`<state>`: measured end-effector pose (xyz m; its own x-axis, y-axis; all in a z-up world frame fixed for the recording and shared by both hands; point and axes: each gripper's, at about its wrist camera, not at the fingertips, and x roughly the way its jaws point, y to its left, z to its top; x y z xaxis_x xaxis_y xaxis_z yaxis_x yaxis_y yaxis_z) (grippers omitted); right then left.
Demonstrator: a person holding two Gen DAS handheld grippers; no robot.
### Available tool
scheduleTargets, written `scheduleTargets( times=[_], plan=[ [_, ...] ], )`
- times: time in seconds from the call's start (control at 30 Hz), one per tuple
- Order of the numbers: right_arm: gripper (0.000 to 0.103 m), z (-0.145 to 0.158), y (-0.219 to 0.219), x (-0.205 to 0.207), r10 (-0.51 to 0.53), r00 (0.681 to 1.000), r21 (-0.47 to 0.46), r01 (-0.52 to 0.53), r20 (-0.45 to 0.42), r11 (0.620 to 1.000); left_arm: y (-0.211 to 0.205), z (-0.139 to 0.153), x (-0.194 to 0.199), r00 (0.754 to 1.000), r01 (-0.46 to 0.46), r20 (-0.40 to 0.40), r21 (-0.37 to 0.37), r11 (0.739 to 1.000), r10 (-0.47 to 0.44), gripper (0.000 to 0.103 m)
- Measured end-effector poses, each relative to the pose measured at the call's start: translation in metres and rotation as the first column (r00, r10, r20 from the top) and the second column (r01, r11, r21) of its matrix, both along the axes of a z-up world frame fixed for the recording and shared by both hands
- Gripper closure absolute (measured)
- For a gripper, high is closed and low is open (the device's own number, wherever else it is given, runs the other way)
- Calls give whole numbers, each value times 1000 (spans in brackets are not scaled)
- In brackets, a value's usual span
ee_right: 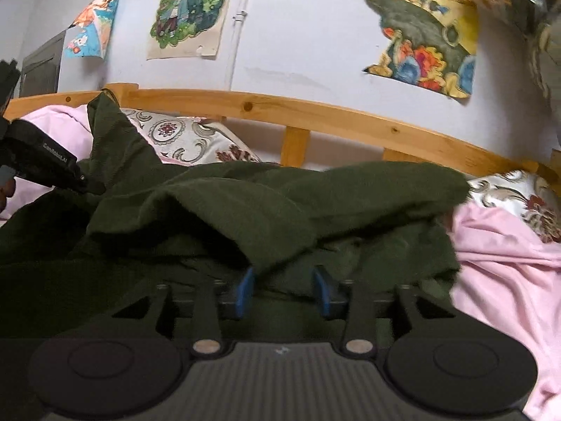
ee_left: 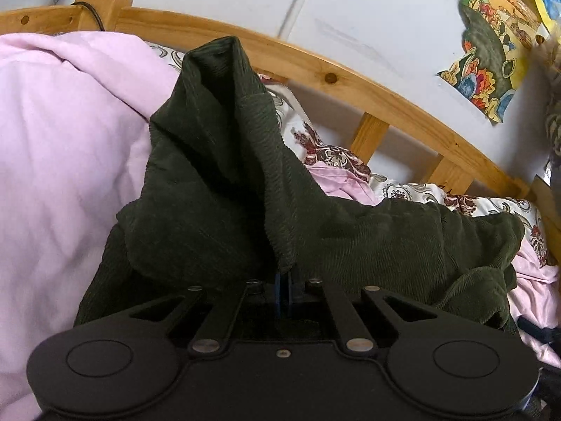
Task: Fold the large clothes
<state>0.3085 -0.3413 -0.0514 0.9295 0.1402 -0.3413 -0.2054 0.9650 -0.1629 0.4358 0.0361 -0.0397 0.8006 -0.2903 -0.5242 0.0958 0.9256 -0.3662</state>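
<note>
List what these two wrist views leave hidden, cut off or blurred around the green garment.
- Left wrist view: the left gripper is shut on the dark green garment; its fingertips are buried in the cloth.
- Right wrist view: the garment's near edge drapes over the open right gripper, hiding the cloth below.
- Both views: the garment's full shape is lost in folds.
- Right wrist view: the top-right corner is motion-blurred.

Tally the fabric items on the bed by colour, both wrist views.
Dark green: 1, the corduroy garment, pinched in the shut left gripper; the right gripper is open.
Pink: 1, the duvet.
White with floral print: 1, the patterned bedding; whether it is one piece or several cannot be told.
Total: 3
</note>
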Motion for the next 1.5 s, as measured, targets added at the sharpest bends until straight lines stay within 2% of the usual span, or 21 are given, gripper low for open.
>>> scheduleTargets(
  times=[0.07,0.17,0.27,0.33,0.37,0.43,0.47,0.5,0.57,0.63,0.83,0.93,1.0,1.07,1.17,1.23,1.27,1.3,1.37,1.43,1.5],
  plan=[
    [27,16,-24,-1,-58,998,85,58,7,995,2,-2,-2,1000,3,-9,-3,1000,-3,99],
    [16,40,-58,13,-130,991,201,127,2,971,1,-5,-7,1000,6,-13,1,1000,-6,99],
    [12,61,-88,52,-180,984,329,176,-21,928,-2,-3,-10,1000,19,-3,34,999,-19,99],
    [11,70,-105,86,-213,974,435,224,-75,872,-2,-1,-11,1000,20,2,44,999,-20,99],
    [15,70,-112,102,-233,966,482,258,-111,838,-1,0,-12,1000,18,1,38,999,-18,99],
    [41,69,-122,125,-277,941,558,338,-193,758,3,0,-10,1000,8,-4,13,1000,-8,99],
    [70,67,-124,132,-299,926,567,377,-229,733,5,0,-10,1000,0,-6,-4,1000,0,99],
    [81,66,-124,133,-323,913,562,408,-249,719,8,0,-10,1000,-5,-8,-22,1000,5,99],
    [90,62,-122,123,-318,925,548,380,-208,745,9,-2,-11,1000,-10,-10,-27,1000,10,99],
    [93,55,-117,103,-318,937,497,347,-145,795,8,-5,-13,1000,-7,-18,-15,1000,6,99],
    [94,-10,-124,72,-345,915,407,402,-210,820,7,-11,-15,999,15,-52,5,1000,-15,99],
    [94,-10,-117,76,-357,917,378,399,-179,836,3,-8,-17,997,46,-66,48,998,-42,98],
    [94,-2,-110,76,-364,919,336,393,-150,856,4,-3,-18,994,63,-92,64,996,-57,85],
    [94,10,-103,77,-360,926,296,377,-110,878,5,4,-24,992,79,-108,77,994,-70,78],
    [92,23,-99,77,-339,938,261,346,-76,901,8,16,-45,990,127,-75,113,985,-119,59],
    [85,27,-99,74,-314,946,246,324,-80,914,13,26,-59,991,134,-29,152,979,-131,48],
    [77,28,-100,71,-306,948,243,317,-83,917,16,32,-64,992,126,-4,167,978,-127,42],
    [59,30,-102,69,-298,951,241,310,-85,919,19,39,-67,993,107,21,175,979,-113,34],
    [35,35,-104,62,-293,954,223,299,-61,928,28,54,-65,996,54,64,156,986,-64,25],
    [26,44,-101,60,-321,947,164,316,8,935,39,66,-53,994,-2,105,130,992,-12,23],
    [19,53,-101,68,-336,941,143,326,44,934,47,77,-33,989,-69,141,141,988,49,21]
  ],
)
